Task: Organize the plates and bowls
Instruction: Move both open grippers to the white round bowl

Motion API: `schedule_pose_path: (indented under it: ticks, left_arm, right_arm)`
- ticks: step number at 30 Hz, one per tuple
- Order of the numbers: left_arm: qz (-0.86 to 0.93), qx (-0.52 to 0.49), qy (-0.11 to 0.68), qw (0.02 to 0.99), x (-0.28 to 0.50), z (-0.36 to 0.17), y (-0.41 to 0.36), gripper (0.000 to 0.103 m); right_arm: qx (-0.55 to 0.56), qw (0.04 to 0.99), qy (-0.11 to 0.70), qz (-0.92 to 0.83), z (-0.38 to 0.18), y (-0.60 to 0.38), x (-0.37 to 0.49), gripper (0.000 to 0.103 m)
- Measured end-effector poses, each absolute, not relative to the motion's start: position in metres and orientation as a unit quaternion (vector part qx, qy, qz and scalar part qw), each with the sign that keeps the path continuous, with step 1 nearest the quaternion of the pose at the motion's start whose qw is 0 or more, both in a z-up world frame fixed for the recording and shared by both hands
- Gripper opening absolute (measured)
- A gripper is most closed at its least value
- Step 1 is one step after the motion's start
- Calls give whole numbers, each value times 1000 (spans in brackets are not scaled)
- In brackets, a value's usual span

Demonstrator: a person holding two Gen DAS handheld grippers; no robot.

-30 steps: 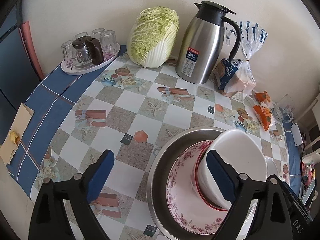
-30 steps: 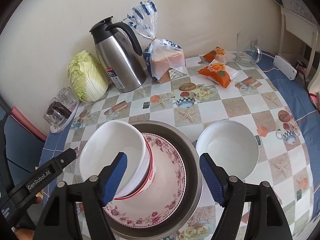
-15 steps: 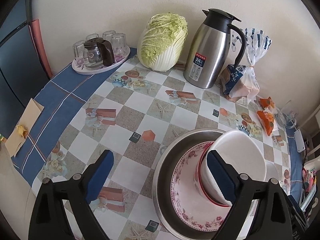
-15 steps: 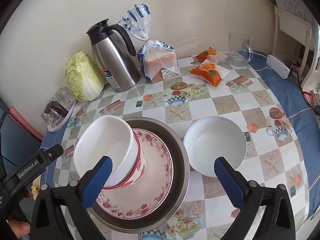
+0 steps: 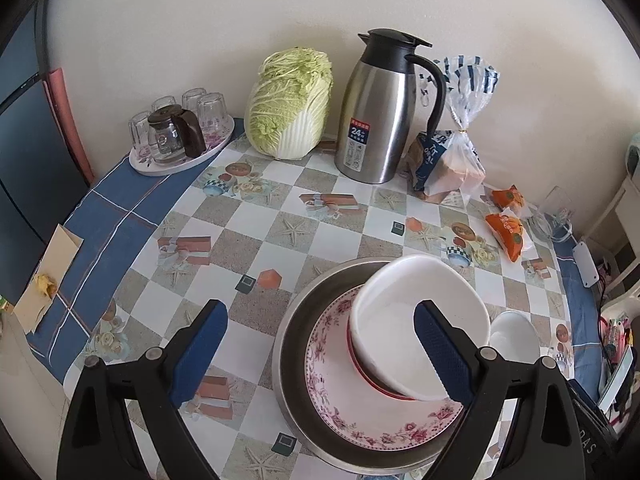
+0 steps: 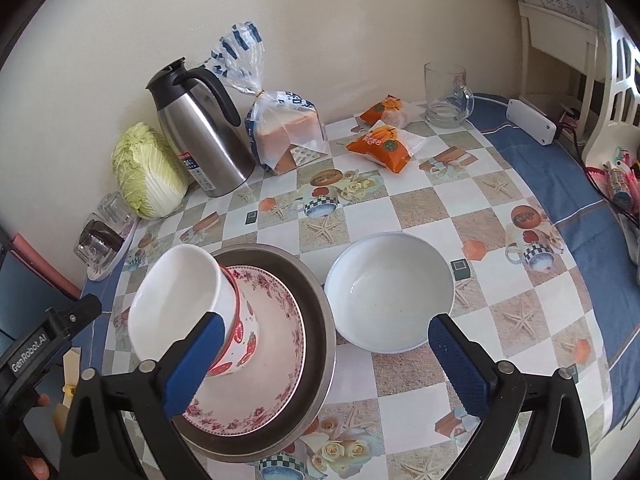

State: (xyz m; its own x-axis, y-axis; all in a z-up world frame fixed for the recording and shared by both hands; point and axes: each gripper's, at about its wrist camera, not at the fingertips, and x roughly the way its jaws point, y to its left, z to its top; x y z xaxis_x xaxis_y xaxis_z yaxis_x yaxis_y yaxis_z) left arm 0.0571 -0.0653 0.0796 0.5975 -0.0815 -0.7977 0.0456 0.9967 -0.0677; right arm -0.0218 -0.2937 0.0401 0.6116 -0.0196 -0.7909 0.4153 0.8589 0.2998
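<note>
While both tools gape empty, left tool (image 5: 320,354), right tool (image 6: 326,356), stacked bowls (image 6: 188,304) tilt.

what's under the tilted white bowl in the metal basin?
The white bowl sits nested in a red-patterned cup, which stands on the floral plate inside the metal basin. The cup's interior and the plate's centre are covered.

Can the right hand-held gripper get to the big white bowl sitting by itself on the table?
Probably yes. The right hand-held gripper is open wide, and the lone white bowl sits just ahead between its fingers with nothing on top. The metal basin sits close on the bowl's left, so that finger has little room.
</note>
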Motion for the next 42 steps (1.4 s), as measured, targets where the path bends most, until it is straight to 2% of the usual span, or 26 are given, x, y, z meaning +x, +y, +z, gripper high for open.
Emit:
schedule_pose_path:
  ticks: [24,32,42]
  left_arm:
    - [-214,53,413,884,19,88,-213,95]
    - [-248,46,431,866,31,74,-245,95]
    - [-250,86,467,844,49,43,-277,95]
  right_arm:
    - [301,826,420,-226,11,-391,-56,103]
    - [303,810,438,-246,-8,-404,-53,103]
    - [293,791,475,-252,-38,-405,-38,103]
